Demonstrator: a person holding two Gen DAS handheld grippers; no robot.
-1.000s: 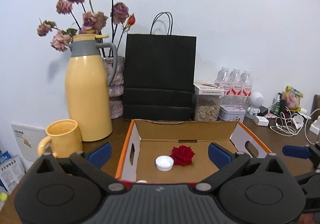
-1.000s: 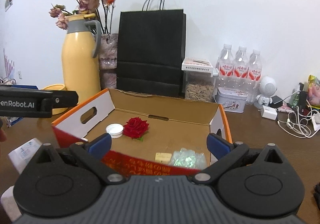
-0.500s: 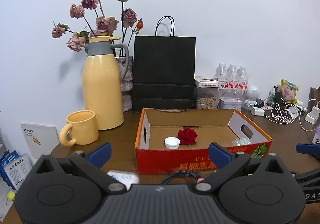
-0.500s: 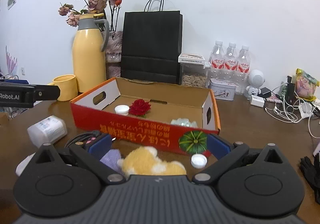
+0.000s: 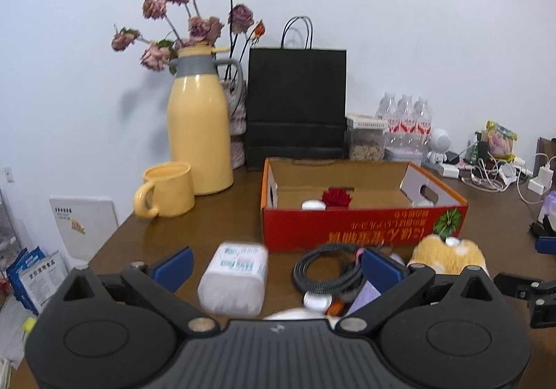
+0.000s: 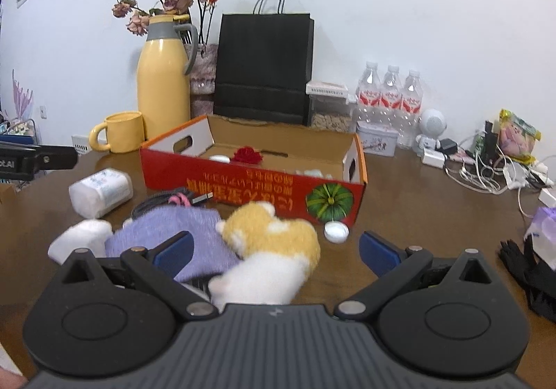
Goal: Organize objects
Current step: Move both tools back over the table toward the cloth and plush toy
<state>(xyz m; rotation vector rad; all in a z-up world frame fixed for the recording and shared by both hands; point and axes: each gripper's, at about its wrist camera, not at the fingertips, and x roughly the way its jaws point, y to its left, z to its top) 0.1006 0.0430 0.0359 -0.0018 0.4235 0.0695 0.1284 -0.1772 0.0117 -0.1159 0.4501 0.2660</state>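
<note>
**Both tongs pulled back from box; loose items now in view**

Left wrist view: over the last second my left tongs (image 5: 276, 264) have backed away from the red box (image 5: 365, 229). They are open and empty. The white packet (image 5: 234, 278) lies between the tips, in front of the box; the black cable (image 5: 325, 269) is beside it.

Right wrist view: my right tongs (image 6: 274, 246), also withdrawn, are open and empty. The plush toy (image 6: 274, 246) lies between the tips, just before the box (image 6: 250, 184). Judgement: next pick is starting.

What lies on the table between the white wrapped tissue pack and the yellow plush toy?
In the left wrist view, a coiled black braided cable lies between the white wrapped tissue pack and the yellow plush toy.
</note>
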